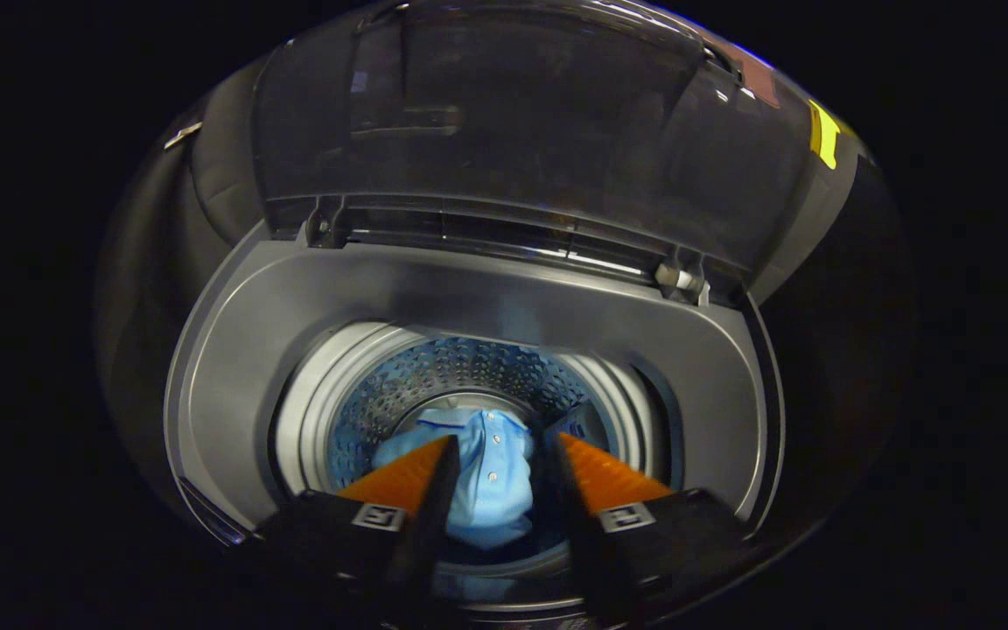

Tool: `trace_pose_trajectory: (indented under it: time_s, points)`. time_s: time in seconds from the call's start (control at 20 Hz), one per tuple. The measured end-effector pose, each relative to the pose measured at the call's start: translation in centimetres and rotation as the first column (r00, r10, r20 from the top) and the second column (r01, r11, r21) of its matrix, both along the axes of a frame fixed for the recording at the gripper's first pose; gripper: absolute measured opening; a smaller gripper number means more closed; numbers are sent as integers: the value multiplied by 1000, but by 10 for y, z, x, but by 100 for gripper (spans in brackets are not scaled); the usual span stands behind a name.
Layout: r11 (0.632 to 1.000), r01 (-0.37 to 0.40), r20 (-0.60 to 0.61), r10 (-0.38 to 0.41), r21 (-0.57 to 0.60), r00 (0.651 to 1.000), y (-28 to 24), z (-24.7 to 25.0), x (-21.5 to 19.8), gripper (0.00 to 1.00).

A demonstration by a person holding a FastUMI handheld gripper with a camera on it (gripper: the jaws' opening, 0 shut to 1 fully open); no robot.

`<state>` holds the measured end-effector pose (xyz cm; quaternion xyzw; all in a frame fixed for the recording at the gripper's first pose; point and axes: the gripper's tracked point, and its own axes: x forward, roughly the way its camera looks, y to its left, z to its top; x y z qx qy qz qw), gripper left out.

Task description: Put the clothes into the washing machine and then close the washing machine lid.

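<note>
Right now my gripper (497,455) has its fingers spread apart with nothing pinched between them, poised over the front rim of the washing machine (233,350) and aimed down into the drum (434,372). Seen through the gap between the fingers, and lying well below them, is the light blue shirt (491,486), a buttoned garment crumpled on the drum floor toward its front side. I judge it soft and light, with no stiffness to speak of: it would fold and drape wherever I took it, and a pinch on a bunched fold or on the collar near the button placket would hold better than one on a flat single layer, which could slip out. As it already sits inside the drum, I reckon the clothes part is done or nearly so, unless more garments wait out of my sight. Beyond the drum, the grey top deck rises to the back edge of the machine, where the lid (513,122) stands open, tilted up on its hinges (679,278). That lid looks like dark translucent plastic, rigid and smooth, likely slippery under the pads; I would take it by its free top edge and guide it down gently, since it may drop once past its balance.
</note>
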<state>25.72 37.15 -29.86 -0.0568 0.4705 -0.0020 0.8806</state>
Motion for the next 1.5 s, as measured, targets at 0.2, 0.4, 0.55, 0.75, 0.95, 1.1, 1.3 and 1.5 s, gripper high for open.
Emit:
trace_pose_trajectory:
  time_s: [0.2, 0.4, 0.55, 0.75, 0.95, 1.1, 1.3, 1.5]
  points:
    - [1000, 5, 7, -5, -20, 1000, -5, 0, -3, 100]
    - [999, 24, 31, -25, 25, 999, 0, 11, -3, 99]
    - [998, 28, 83, -32, 55, 996, 4, 36, 1, 99]
    - [994, 27, 187, -46, 104, 981, 6, 97, 13, 99]
    - [990, 31, 294, -70, 136, 953, 0, 165, 28, 99]
    - [990, 14, 354, -63, 139, 933, 0, 209, 44, 99]
    - [997, -6, 426, -28, 77, 904, -2, 272, 81, 99]
    - [995, -9, 451, -37, 98, 892, 5, 308, 119, 99]
